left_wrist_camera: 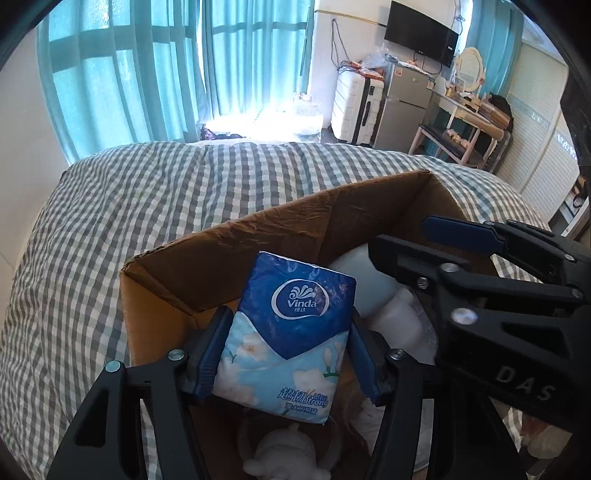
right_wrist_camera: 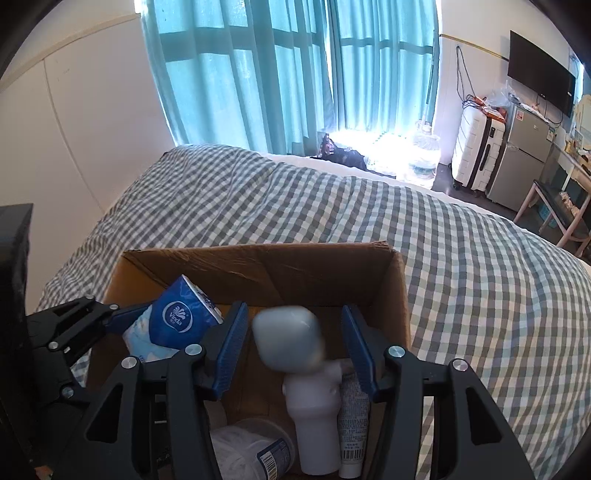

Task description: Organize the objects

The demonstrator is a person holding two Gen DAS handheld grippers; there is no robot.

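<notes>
An open cardboard box [left_wrist_camera: 258, 229] [right_wrist_camera: 258, 258] stands on the checked bed. My left gripper [left_wrist_camera: 286, 354] is shut on a blue Vinda tissue pack [left_wrist_camera: 291, 332] and holds it over the box's left part; the pack also shows in the right wrist view [right_wrist_camera: 177, 321]. My right gripper [right_wrist_camera: 293, 354] is open over the box, its jaws either side of a white bottle with a grey cap [right_wrist_camera: 291, 339] that appears blurred and untouched. In the box lie a clear plastic jar [right_wrist_camera: 255, 450], a white tube [right_wrist_camera: 352, 417] and a small white figure [left_wrist_camera: 280, 458].
The green-and-white checked bedspread [left_wrist_camera: 147, 206] [right_wrist_camera: 480, 295] surrounds the box. Beyond the bed are teal curtains [right_wrist_camera: 258, 74], a white suitcase [right_wrist_camera: 476, 155], a small fridge [right_wrist_camera: 517, 158], a wall TV [left_wrist_camera: 421, 33] and a desk with a chair [left_wrist_camera: 461, 125].
</notes>
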